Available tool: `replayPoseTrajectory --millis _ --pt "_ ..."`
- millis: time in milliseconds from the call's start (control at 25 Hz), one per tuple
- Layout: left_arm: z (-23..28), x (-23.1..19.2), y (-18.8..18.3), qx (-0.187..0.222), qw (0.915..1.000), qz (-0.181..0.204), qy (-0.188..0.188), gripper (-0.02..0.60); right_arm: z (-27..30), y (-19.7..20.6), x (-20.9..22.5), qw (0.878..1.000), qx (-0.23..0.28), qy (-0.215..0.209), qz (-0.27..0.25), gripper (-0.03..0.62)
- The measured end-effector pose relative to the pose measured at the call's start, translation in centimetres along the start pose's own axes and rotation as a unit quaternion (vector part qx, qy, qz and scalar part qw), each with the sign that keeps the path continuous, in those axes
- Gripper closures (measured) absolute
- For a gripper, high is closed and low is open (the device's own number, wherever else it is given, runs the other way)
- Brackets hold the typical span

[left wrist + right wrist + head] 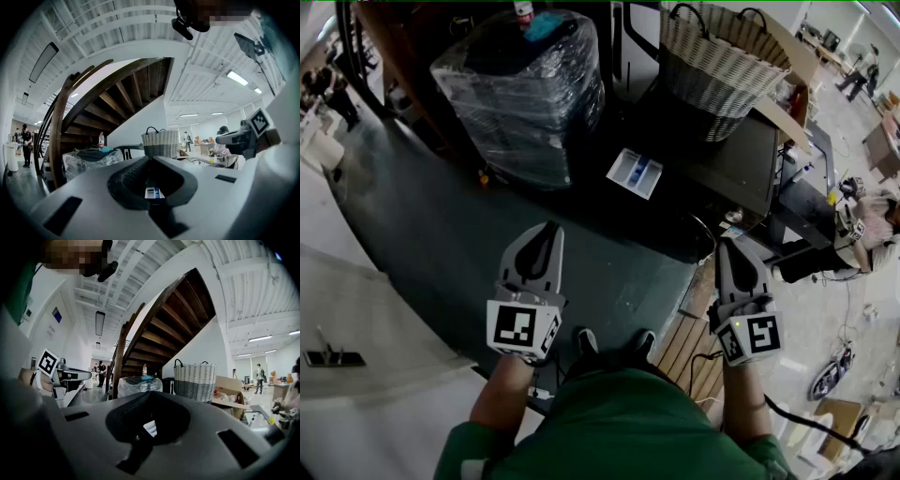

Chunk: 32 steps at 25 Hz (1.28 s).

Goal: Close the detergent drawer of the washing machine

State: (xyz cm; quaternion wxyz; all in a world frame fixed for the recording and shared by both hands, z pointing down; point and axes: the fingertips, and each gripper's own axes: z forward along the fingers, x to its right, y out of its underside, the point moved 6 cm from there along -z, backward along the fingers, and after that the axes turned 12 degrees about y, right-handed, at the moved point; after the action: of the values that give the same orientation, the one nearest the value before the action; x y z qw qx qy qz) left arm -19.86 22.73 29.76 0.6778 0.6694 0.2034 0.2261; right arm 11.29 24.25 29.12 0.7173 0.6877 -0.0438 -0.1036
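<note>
The washing machine (733,167) is a dark box ahead and to the right in the head view. Its detergent drawer (635,173) sticks out of the front, white with blue compartments, and stands open. My left gripper (548,229) is held low near my body, well short of the drawer, shut and empty. My right gripper (733,246) is beside it at the right, also shut on nothing. In the left gripper view the drawer (152,192) shows small through the gap behind the closed tips of the left gripper (150,158). The right gripper (151,393) frames the drawer (150,428) the same way.
A woven laundry basket (718,54) stands on top of the machine. A plastic-wrapped black stack (525,94) sits left of it on the dark floor. Wooden planks (689,345) lie by my right foot. A white counter (356,328) runs along the left.
</note>
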Motion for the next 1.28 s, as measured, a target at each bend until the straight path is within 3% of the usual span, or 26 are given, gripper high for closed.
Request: replayPoseTrajectory --millis 440,1120,1280 --pt "1.7 1.4 -0.3 0.003 0.9999 0.005 -0.013 0.541 0.1 0.0 1.7 1.000 0.011 -0.017 0.015 0.574" --pt "6.9 9.6 -2.9 0.007 0.9982 0.046 -0.038 0.541 -0.1 -0.4 11.8 0.998 0.042 -0.040 0.036 0.574" --pt "7.7 11.0 -2.8 0.000 0.9979 0.046 -0.044 0.541 0.0 -0.1 13.0 0.998 0.044 -0.037 0.003 0.576"
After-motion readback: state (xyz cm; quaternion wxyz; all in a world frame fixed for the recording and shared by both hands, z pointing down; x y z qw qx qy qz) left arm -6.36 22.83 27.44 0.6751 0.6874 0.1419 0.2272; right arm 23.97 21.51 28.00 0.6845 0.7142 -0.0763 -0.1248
